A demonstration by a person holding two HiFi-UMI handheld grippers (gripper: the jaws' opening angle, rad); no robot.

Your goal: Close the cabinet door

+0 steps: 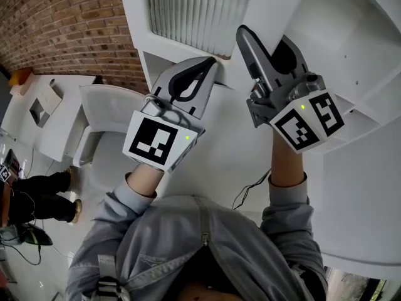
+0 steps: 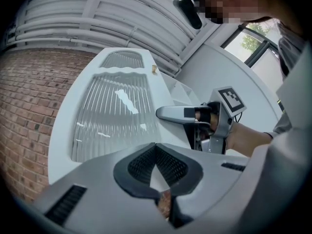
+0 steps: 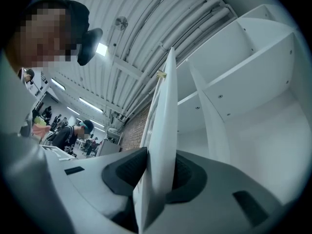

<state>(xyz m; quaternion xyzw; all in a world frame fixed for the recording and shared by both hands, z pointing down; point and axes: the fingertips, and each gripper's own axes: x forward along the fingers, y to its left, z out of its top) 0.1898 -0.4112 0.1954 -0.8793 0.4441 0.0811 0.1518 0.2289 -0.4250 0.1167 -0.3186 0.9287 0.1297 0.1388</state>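
The white cabinet door (image 1: 135, 17) has a ribbed glass panel (image 2: 112, 111) and stands open in front of the white cabinet's shelves (image 3: 253, 82). My right gripper (image 1: 245, 39) is shut on the door's free edge (image 3: 163, 130); the thin edge runs up between both pads (image 3: 127, 172). The left gripper view shows it (image 2: 163, 113) level at the door's right side. My left gripper (image 1: 210, 61) is shut with nothing in it, its tips (image 2: 156, 147) meeting close to the door's lower frame below the glass. Whether it touches the door I cannot tell.
A brick wall (image 1: 56, 24) runs behind the door at the left. Low white furniture (image 1: 100, 115) stands at the left, with a seated person's legs (image 1: 37, 193) beside it. A thin cable (image 1: 250, 190) hangs near the right sleeve. Other people (image 3: 73, 133) stand far off.
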